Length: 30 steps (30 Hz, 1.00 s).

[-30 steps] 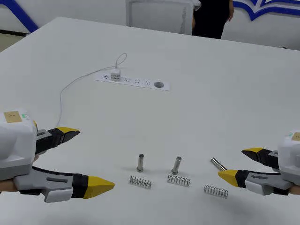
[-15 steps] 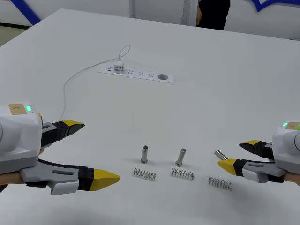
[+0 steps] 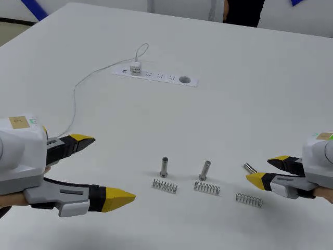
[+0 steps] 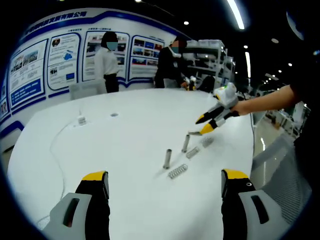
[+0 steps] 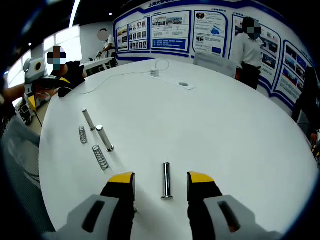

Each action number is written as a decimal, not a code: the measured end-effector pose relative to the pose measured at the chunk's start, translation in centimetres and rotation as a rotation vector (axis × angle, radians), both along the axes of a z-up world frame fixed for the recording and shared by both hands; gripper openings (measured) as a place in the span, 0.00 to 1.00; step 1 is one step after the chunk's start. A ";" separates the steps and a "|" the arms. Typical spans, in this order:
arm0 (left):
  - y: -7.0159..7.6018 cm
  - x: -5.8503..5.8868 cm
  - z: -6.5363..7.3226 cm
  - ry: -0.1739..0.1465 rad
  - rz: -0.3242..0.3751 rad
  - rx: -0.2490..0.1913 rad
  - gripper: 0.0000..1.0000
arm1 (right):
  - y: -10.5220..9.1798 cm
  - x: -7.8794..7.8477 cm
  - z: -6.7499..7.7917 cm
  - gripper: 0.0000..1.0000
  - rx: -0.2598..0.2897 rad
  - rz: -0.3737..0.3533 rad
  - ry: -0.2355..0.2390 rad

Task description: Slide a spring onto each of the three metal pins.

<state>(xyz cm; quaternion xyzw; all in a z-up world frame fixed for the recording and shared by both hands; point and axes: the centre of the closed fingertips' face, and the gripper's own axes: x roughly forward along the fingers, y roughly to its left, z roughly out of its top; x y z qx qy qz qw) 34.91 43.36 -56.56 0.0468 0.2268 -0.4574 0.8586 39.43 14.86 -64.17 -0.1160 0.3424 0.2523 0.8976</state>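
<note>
Bright, even light from ceiling strips (image 4: 235, 12); I see faint soft shadows, and fisheye bending at the edges.

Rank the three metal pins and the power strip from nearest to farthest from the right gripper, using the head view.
Measured from the right gripper:
1. Right pin, right at the gripper's tips.
2. Middle pin, to the gripper's left.
3. Left pin, further left again.
4. Power strip, far back and to the left.
</note>
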 end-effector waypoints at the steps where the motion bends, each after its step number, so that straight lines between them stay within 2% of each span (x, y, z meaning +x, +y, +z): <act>1: 0.1 0.0 0.0 0.001 0.003 0.000 0.95 | 0.0 0.1 -0.1 0.41 -0.003 0.000 0.002; 16: 0.4 -0.2 -0.5 0.017 0.011 0.013 0.94 | 0.9 2.0 -1.9 0.25 -0.026 -0.013 0.037; 21: 0.5 0.0 -0.4 0.017 0.015 0.012 0.94 | 0.8 1.9 -2.4 0.20 -0.027 -0.026 0.062; 25: 0.4 0.1 -0.4 0.018 0.014 0.010 0.94 | 0.9 2.1 -2.5 0.15 -0.013 -0.034 0.063; 30: 0.2 0.2 -0.4 0.019 0.009 0.012 0.94 | 1.2 2.2 -2.7 0.13 -0.007 -0.034 0.079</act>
